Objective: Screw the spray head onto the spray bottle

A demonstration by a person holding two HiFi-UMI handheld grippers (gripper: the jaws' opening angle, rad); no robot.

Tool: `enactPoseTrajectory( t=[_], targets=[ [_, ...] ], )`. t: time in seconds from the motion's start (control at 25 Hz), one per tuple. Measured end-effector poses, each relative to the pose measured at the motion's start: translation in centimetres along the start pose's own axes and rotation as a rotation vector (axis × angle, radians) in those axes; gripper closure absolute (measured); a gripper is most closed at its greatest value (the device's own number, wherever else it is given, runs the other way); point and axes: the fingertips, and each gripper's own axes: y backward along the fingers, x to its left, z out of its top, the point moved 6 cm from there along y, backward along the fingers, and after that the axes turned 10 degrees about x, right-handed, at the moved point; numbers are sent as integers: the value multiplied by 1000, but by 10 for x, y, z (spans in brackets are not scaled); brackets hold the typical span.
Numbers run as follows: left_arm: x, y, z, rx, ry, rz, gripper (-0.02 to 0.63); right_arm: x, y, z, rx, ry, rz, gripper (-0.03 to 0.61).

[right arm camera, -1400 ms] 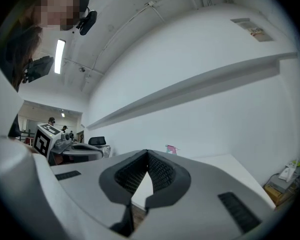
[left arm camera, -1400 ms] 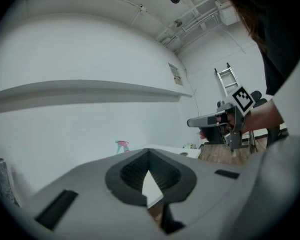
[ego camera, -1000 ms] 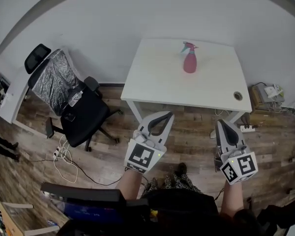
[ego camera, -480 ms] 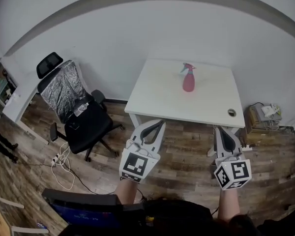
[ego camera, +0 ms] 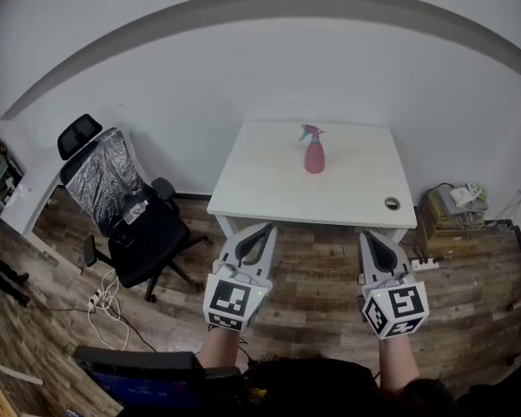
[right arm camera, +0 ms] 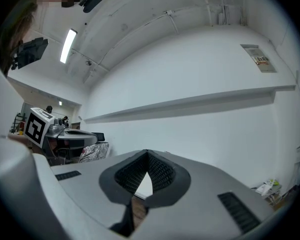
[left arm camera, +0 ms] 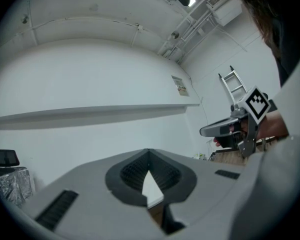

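Note:
A pink spray bottle (ego camera: 313,156) with a teal spray head (ego camera: 309,132) on top stands upright on the white table (ego camera: 269,185), toward its far middle. My left gripper (ego camera: 265,230) and right gripper (ego camera: 368,236) hover over the wooden floor just in front of the table's near edge, well short of the bottle. Both are shut with nothing between the jaws. In the left gripper view the shut left gripper (left arm camera: 149,154) points up at the wall, and the right gripper view shows the same for the right gripper (right arm camera: 147,154). Neither gripper view shows the bottle.
A black office chair (ego camera: 126,207) with a silvery cover stands left of the table. Cables (ego camera: 104,294) lie on the floor beside it. A box with clutter (ego camera: 451,205) sits right of the table. The table has a round cable hole (ego camera: 392,203) near its front right corner.
The view has lifted and shifted, so the table and bottle sit a little left and lower in the picture. Both grippers stay shut and low in the frame, drawn slightly closer together.

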Motion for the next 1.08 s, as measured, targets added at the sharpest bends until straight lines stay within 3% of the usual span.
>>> enactPoseTrajectory(
  t=[1.08],
  targets=[
    [6, -4, -1, 13, -40, -1, 612, -8, -9, -2, 15, -7, -40, 574]
  ],
)
